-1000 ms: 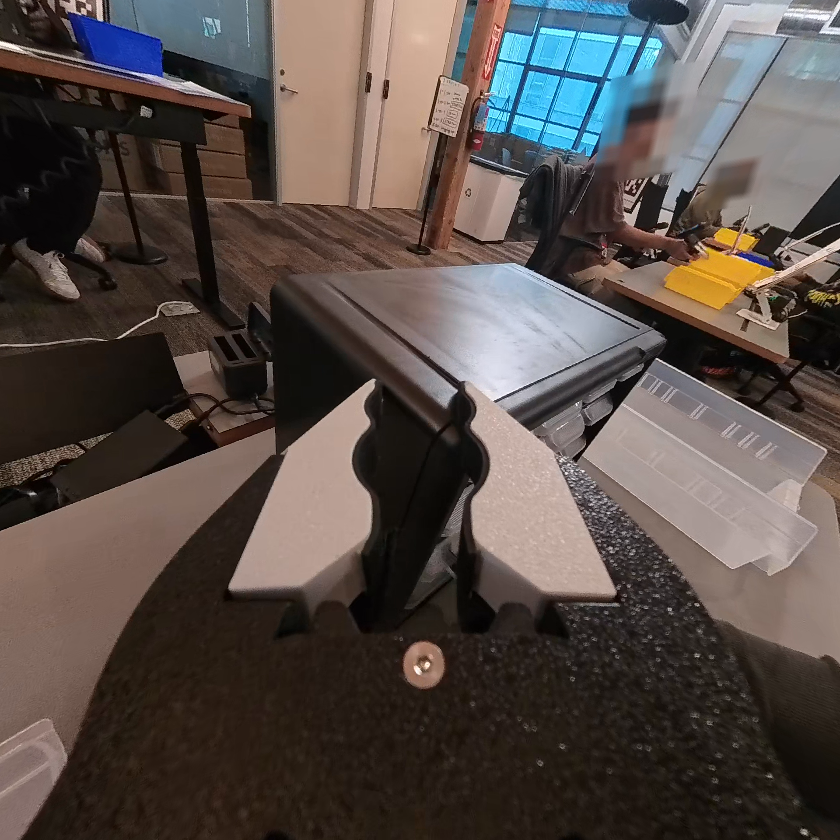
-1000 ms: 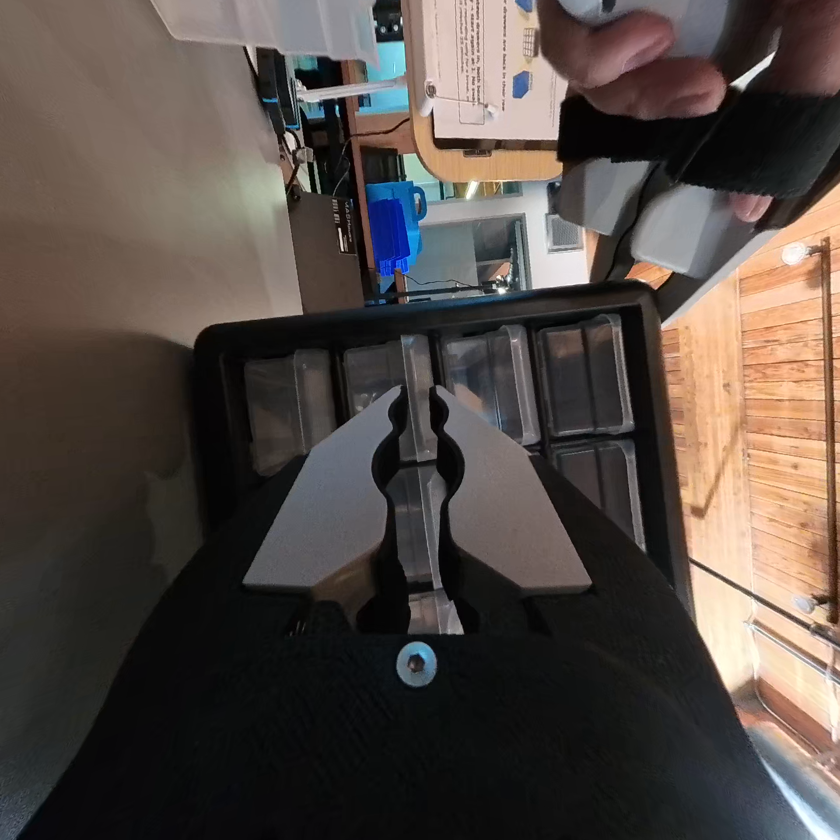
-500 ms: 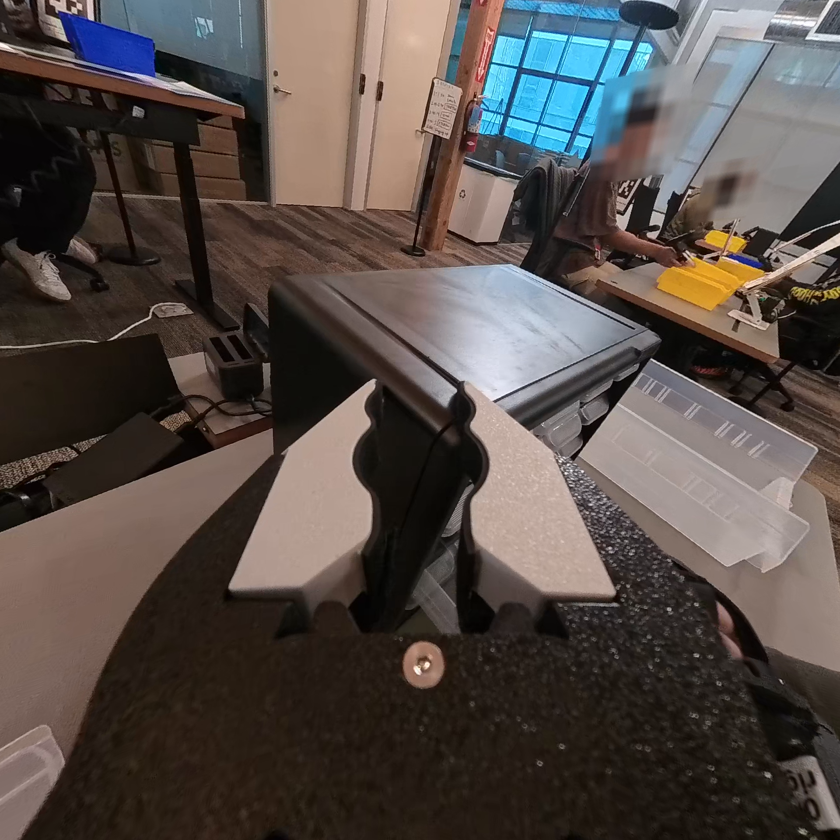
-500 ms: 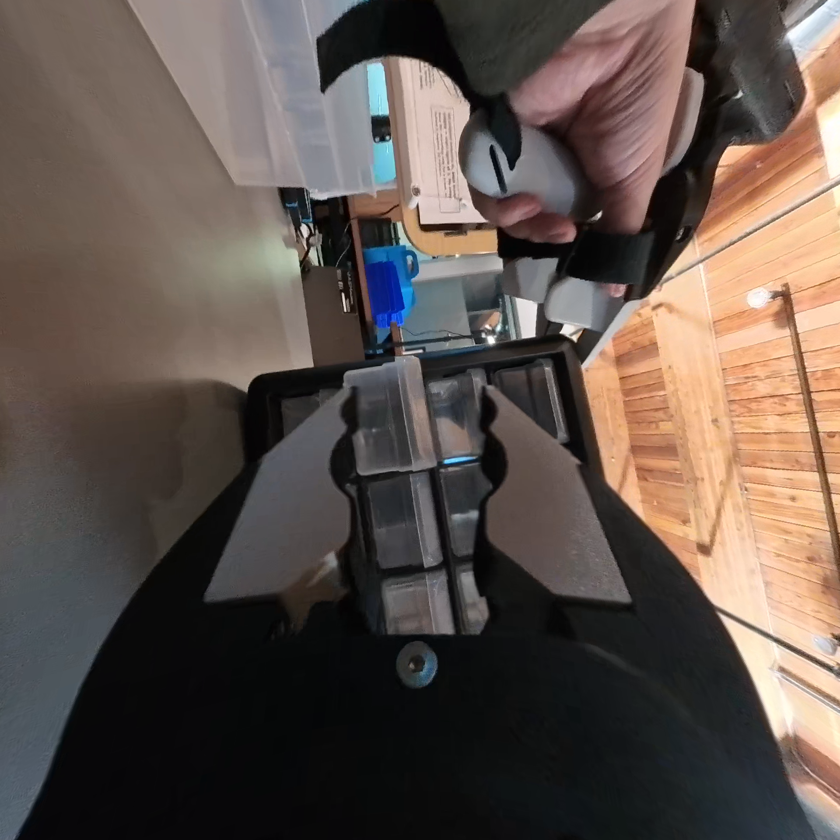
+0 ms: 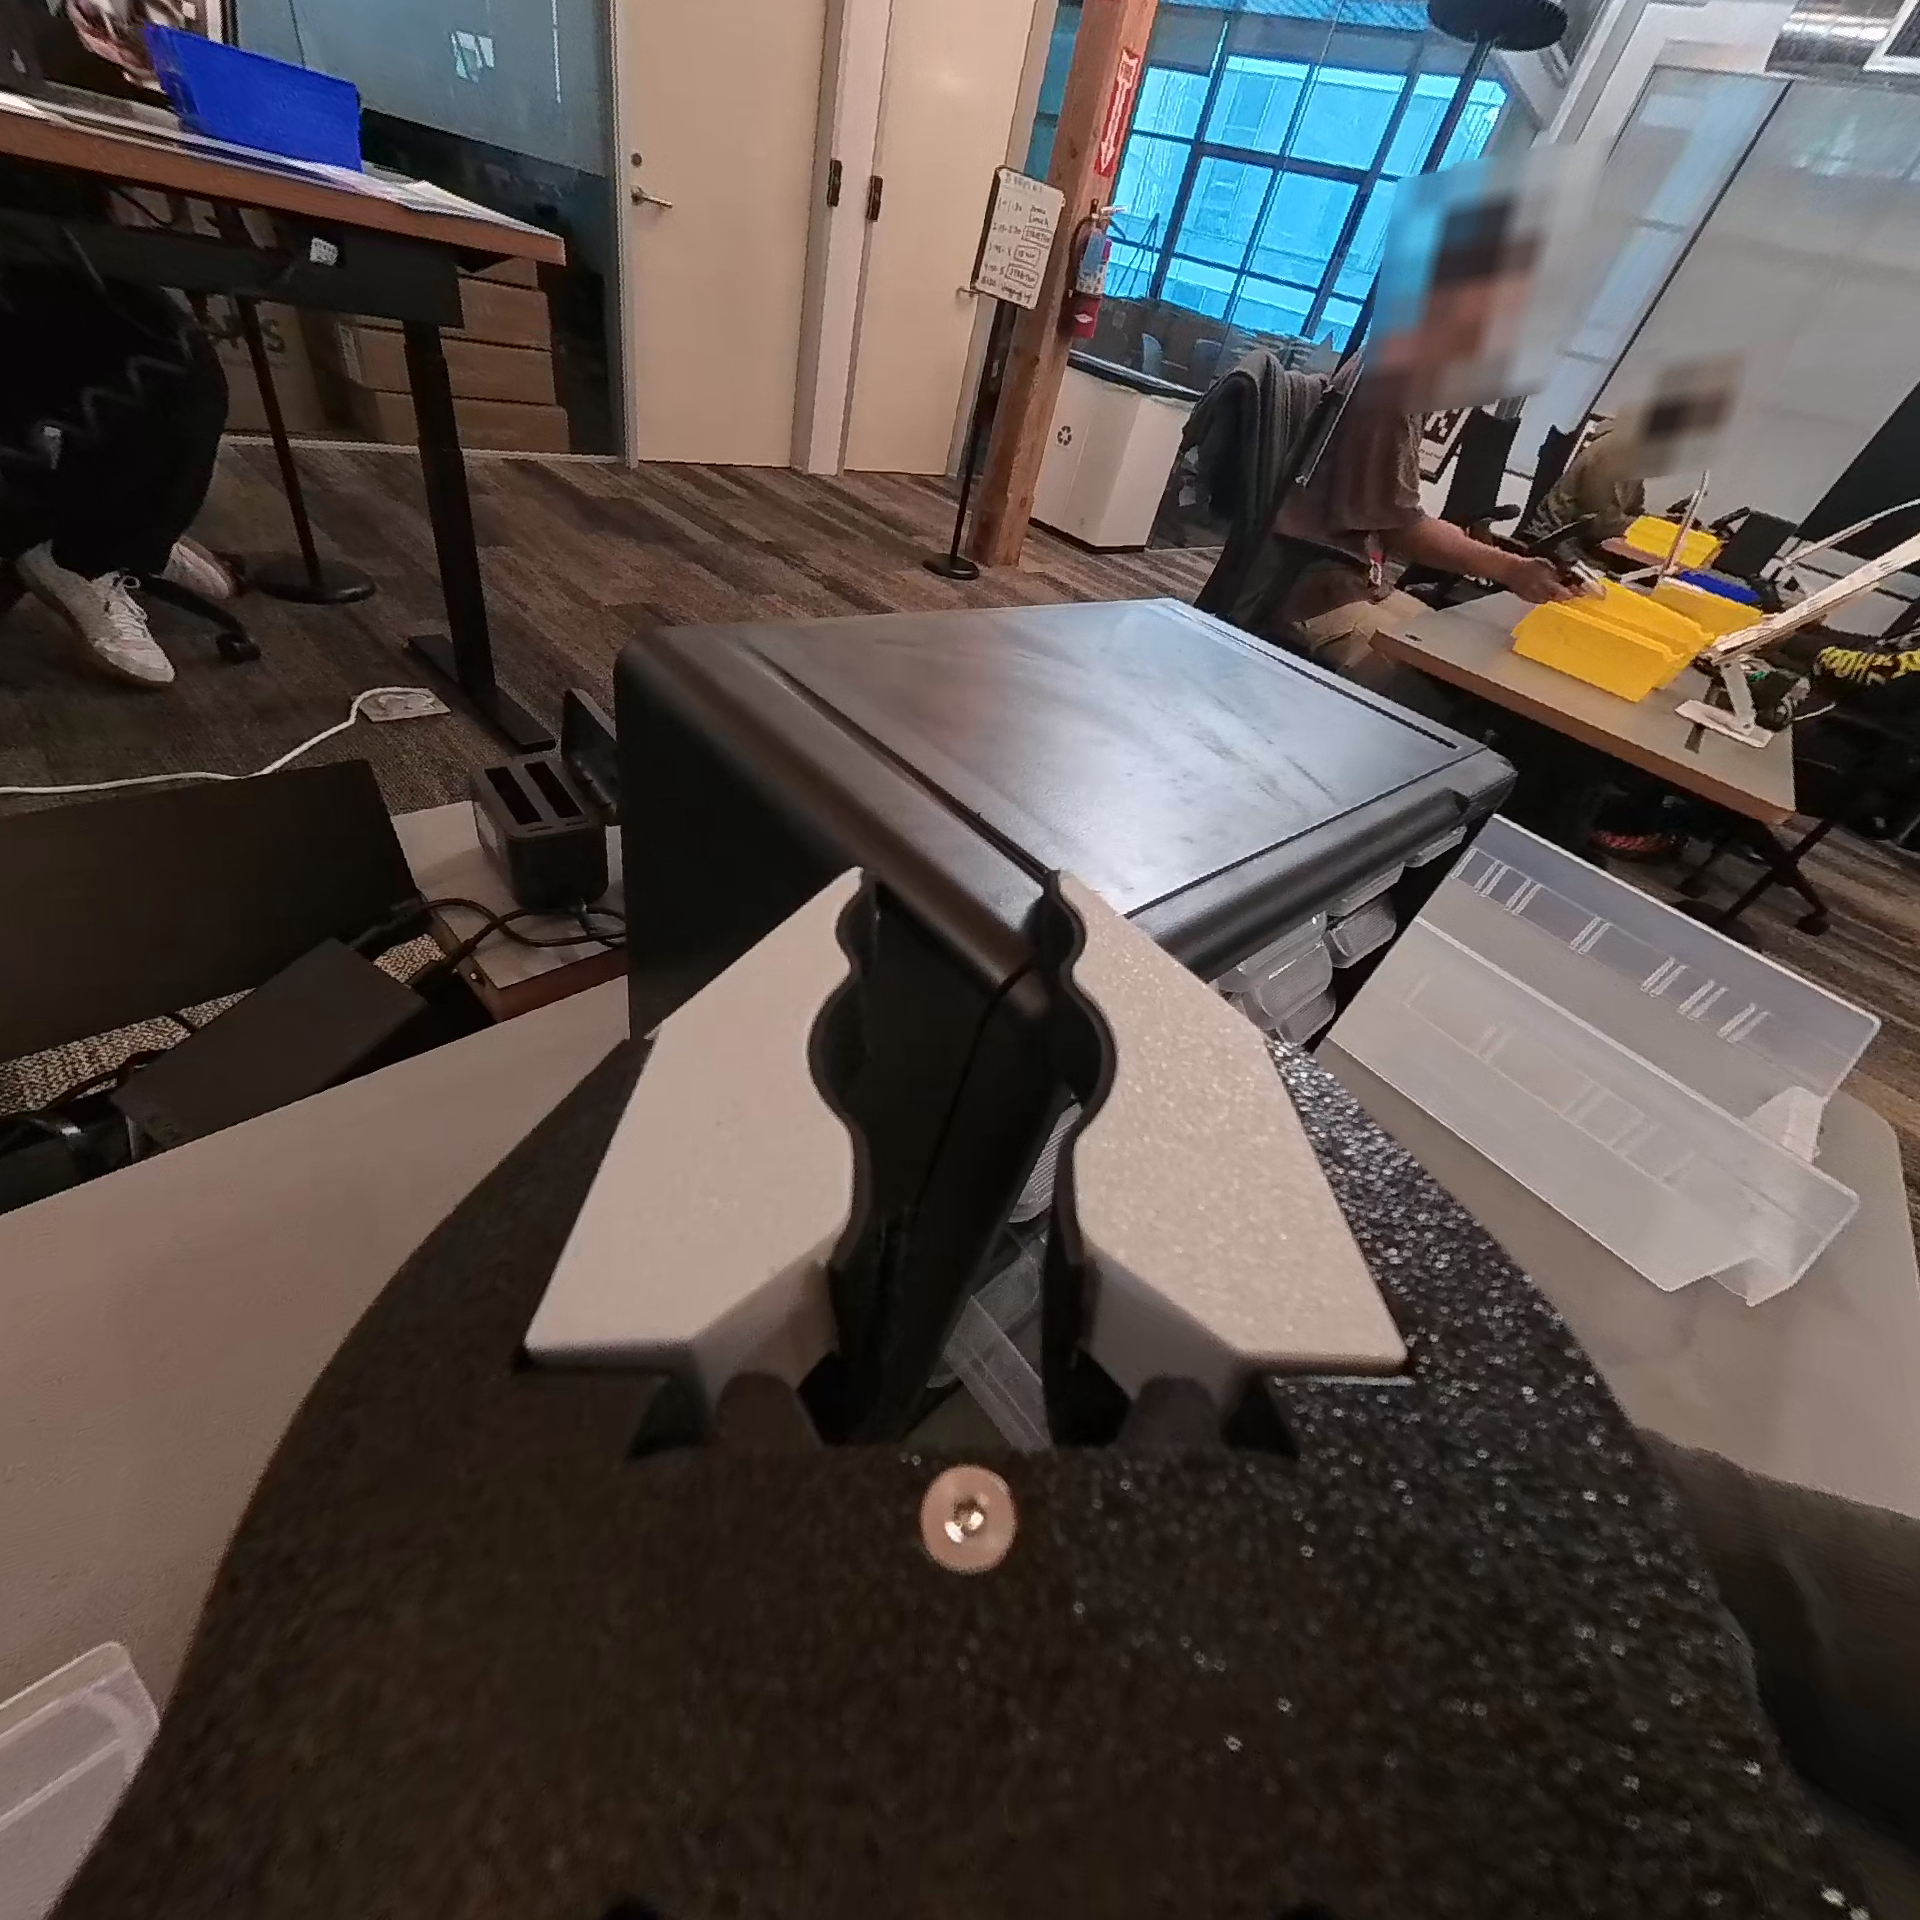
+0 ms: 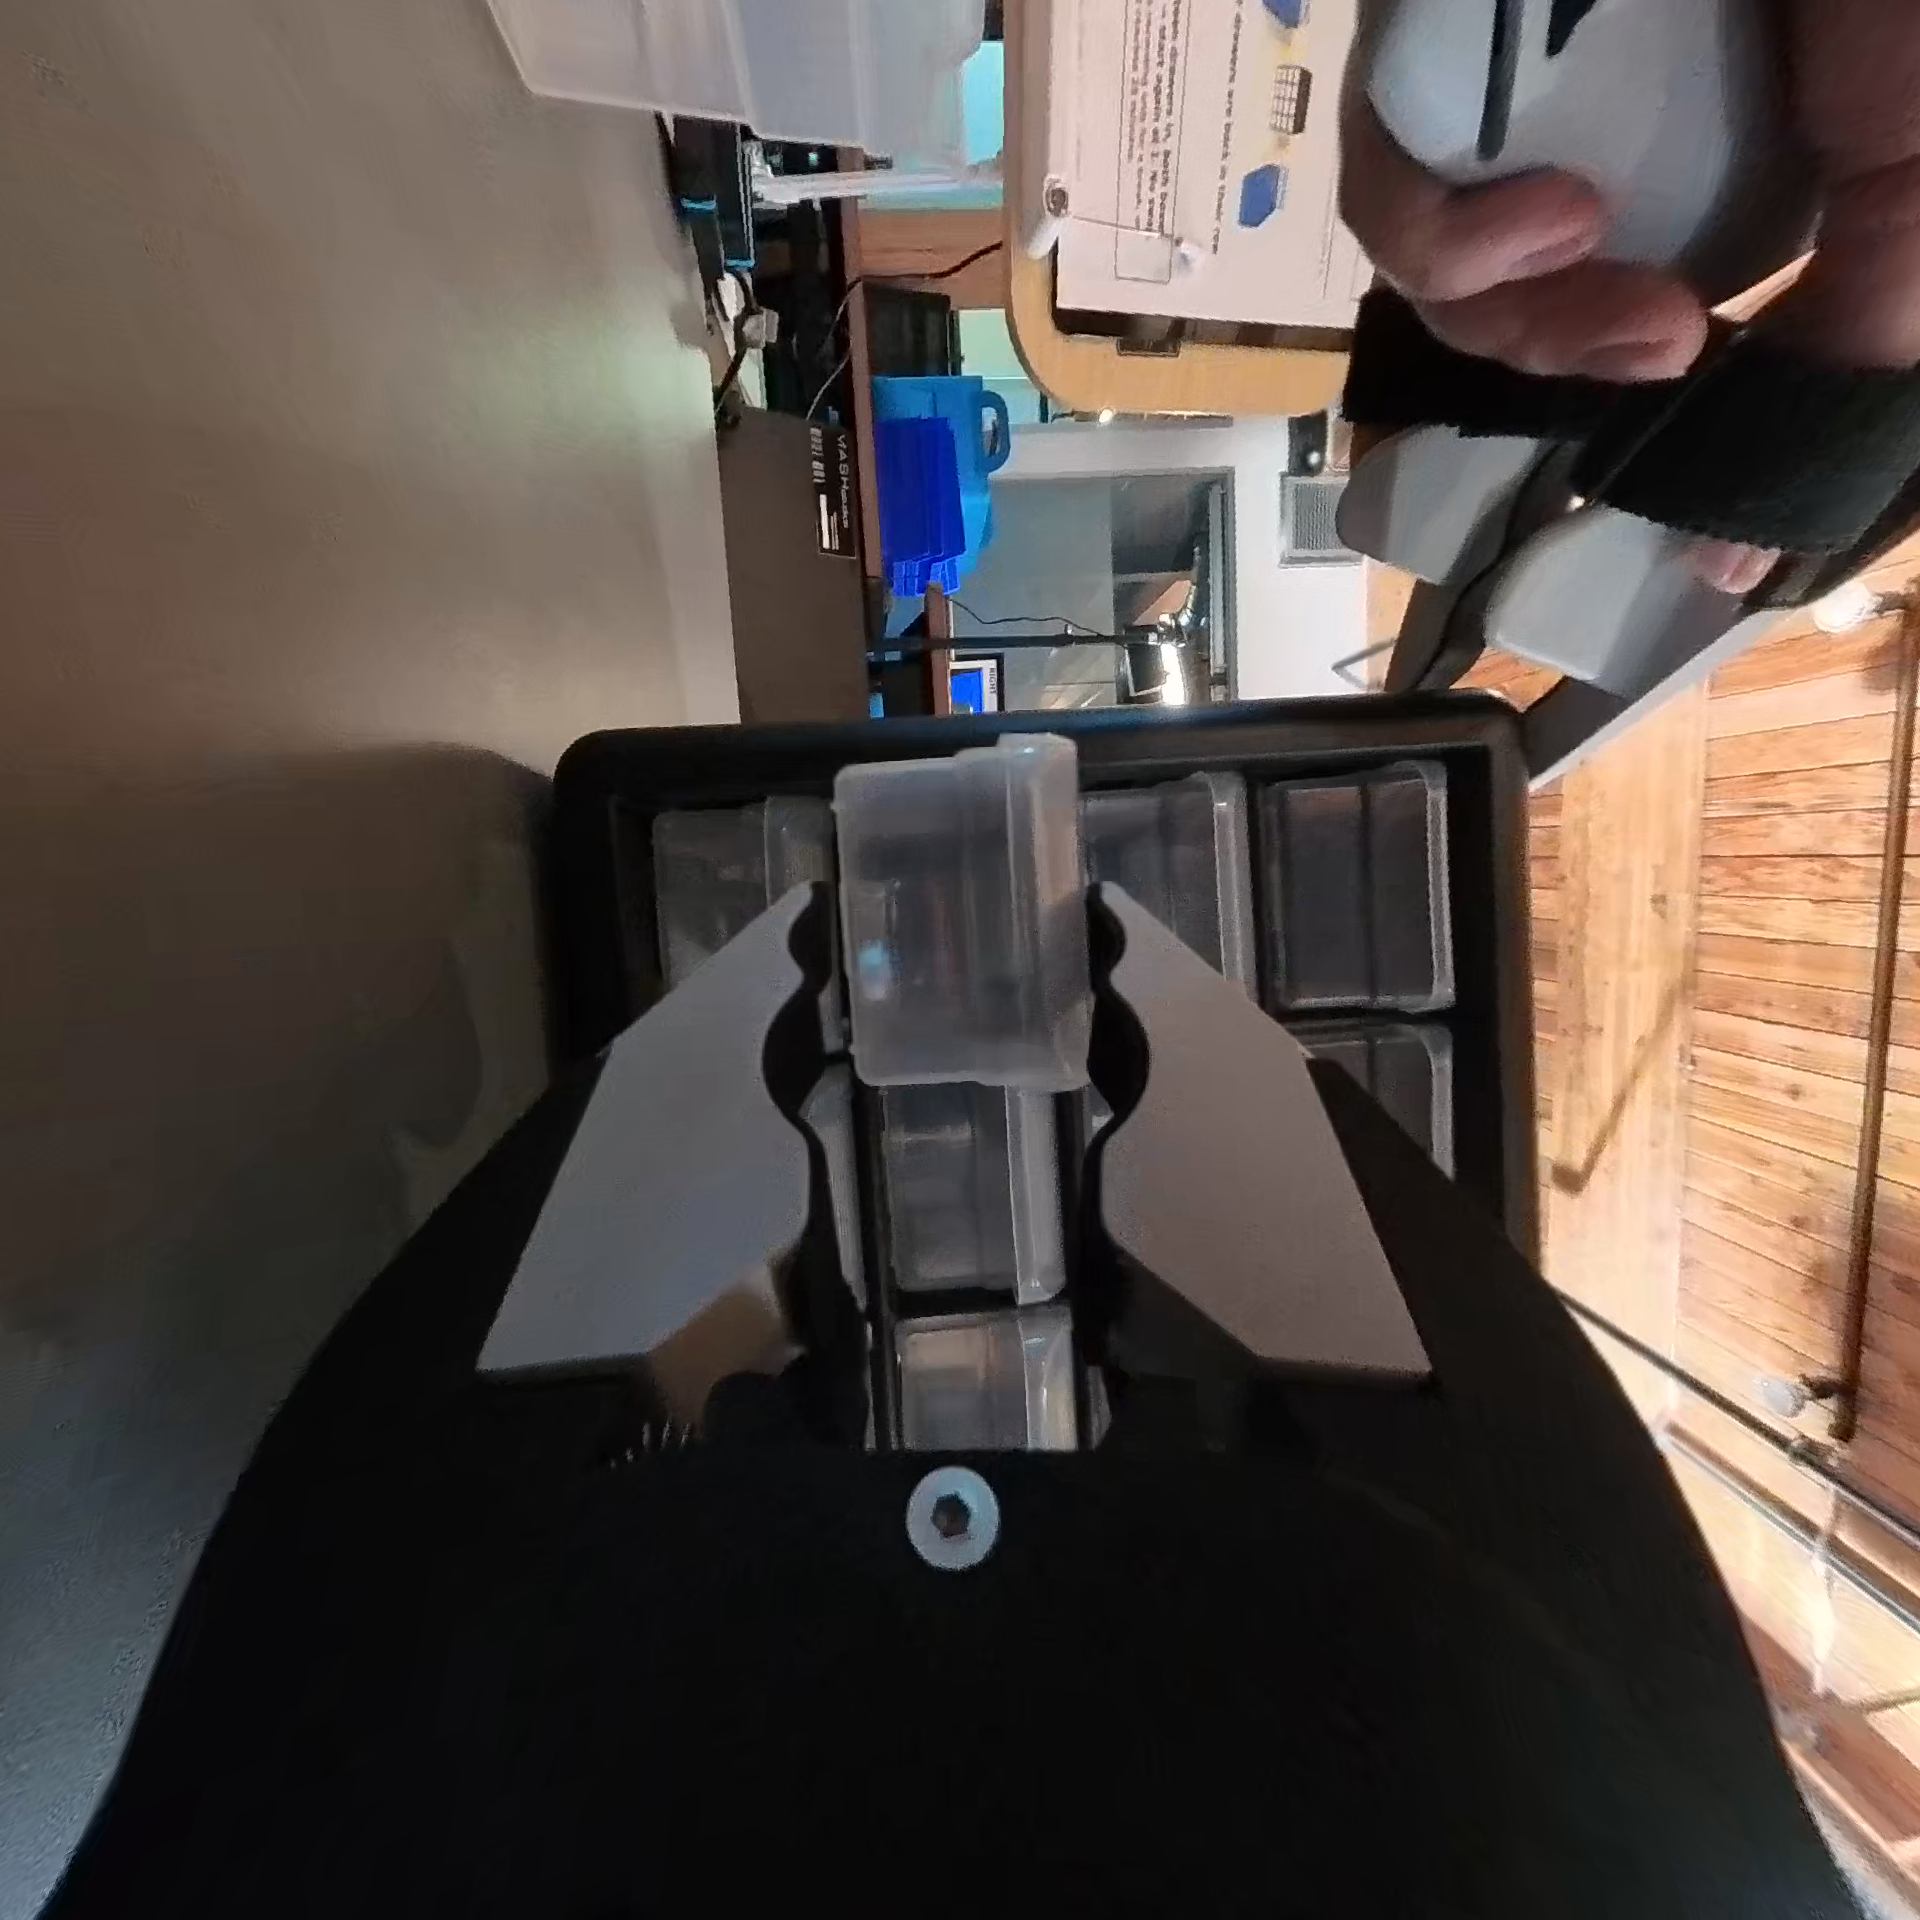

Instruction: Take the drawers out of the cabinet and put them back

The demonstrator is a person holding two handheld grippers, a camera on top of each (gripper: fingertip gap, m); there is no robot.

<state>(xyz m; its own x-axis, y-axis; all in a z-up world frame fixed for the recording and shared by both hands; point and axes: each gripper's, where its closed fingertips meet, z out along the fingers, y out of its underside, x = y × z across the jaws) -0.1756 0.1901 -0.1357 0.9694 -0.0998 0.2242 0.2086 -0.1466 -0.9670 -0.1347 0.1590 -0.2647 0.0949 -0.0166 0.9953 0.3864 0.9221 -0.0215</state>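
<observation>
Fingers: left gripper clamped on cabinet edge | right gripper spread around protruding drawer, unclear if gripping | risk: skewed pull could jam drawer.

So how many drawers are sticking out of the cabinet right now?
1: a clear drawer juts from the black cabinet, between the right tool's fingers. Other visible drawers sit flush; the tool body hides some slots.

Drawers in cabinet on table
</observation>
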